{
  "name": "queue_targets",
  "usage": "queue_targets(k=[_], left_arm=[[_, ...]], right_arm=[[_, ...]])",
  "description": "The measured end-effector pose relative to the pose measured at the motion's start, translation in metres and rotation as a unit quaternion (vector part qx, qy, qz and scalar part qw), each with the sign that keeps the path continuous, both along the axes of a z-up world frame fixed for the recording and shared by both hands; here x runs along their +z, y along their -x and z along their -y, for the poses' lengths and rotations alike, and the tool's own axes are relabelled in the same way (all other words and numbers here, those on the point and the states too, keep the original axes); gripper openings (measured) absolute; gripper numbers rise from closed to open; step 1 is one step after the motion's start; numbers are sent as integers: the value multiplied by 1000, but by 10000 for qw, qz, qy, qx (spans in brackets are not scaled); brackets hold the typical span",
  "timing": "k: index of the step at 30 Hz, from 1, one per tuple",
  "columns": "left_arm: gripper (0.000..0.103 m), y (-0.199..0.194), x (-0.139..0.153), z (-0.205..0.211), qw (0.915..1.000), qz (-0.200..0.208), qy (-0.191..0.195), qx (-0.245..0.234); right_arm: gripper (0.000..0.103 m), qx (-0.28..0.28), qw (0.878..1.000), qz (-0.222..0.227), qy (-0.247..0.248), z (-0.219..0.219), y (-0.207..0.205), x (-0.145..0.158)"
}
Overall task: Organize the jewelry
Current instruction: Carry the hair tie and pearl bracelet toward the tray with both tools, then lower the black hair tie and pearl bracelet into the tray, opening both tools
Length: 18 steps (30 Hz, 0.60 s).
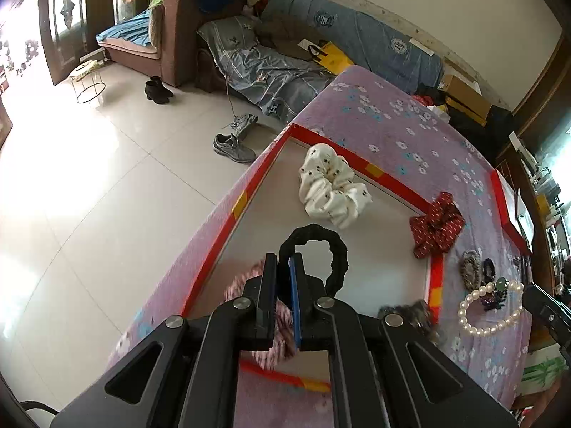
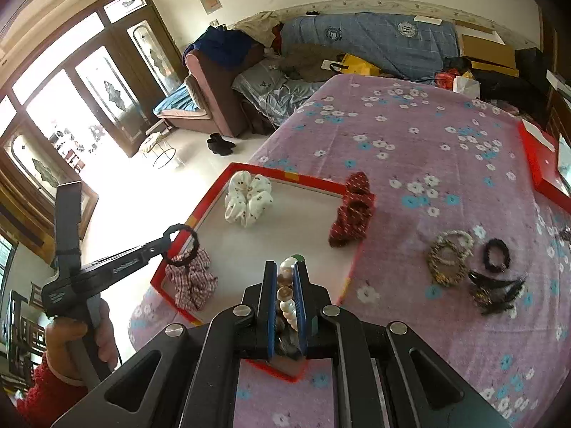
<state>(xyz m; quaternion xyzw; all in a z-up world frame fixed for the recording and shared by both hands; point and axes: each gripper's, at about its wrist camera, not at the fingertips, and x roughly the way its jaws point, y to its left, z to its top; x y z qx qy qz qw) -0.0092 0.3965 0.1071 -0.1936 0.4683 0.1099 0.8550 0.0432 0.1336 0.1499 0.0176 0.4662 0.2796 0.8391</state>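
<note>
While the left gripper (image 1: 284, 278) clamps a black hair tie (image 1: 321, 249), the right gripper (image 2: 285, 285) half hides its pinched pearl bracelet (image 2: 287, 285).

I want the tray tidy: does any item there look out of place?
Yes: the red scrunchie lies across the rim of the red tray, half inside and half on the cloth. The white scrunchie lies fully inside.

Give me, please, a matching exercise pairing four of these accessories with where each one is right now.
Things:
1. black hair tie
2. pearl bracelet
3. white scrunchie
4. red scrunchie

Places:
A. lying inside the red tray
B. pinched in the left gripper
C. sitting on the tray's corner rim
D. pinched in the right gripper

Pairs: 1-B, 2-D, 3-A, 4-C
</note>
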Motion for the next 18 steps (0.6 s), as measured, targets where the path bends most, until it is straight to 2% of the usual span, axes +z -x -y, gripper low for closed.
queue_targets(k=[10,18], left_arm=[[7,-47,-29,-20,9993,-221,-238,-171],[7,-69,-52,-27,9983,-411,-252,-323]], right_arm=[[10,-43,9999,-46,144,-46,-42,-11],[11,-80,9996,-222,149,-89,-89,-31]])
